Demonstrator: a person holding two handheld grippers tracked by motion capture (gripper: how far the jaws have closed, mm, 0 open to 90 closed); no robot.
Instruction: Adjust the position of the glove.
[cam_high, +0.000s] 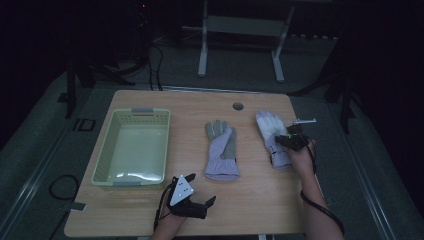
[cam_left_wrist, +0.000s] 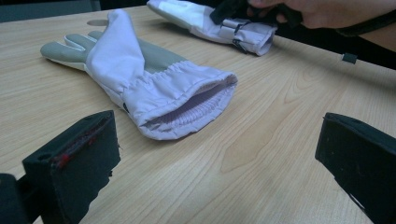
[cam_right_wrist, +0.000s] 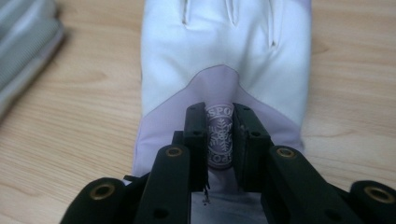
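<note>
R gripper (cam_right_wrist: 219, 140) pinching right glove (cam_high: 270, 131), fingers pointing away, L gripper (cam_left_wrist: 210, 163) open.

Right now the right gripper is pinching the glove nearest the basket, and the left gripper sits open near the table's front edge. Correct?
Not quite. The right gripper is pinching the glove farther from the basket, as the high view shows; its jaws are shut on fabric in the right gripper view. The glove nearest the basket lies untouched. The left gripper does sit open near the front edge.

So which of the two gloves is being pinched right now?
The right-hand glove: the right gripper pinches its back. The middle glove lies untouched.
</note>
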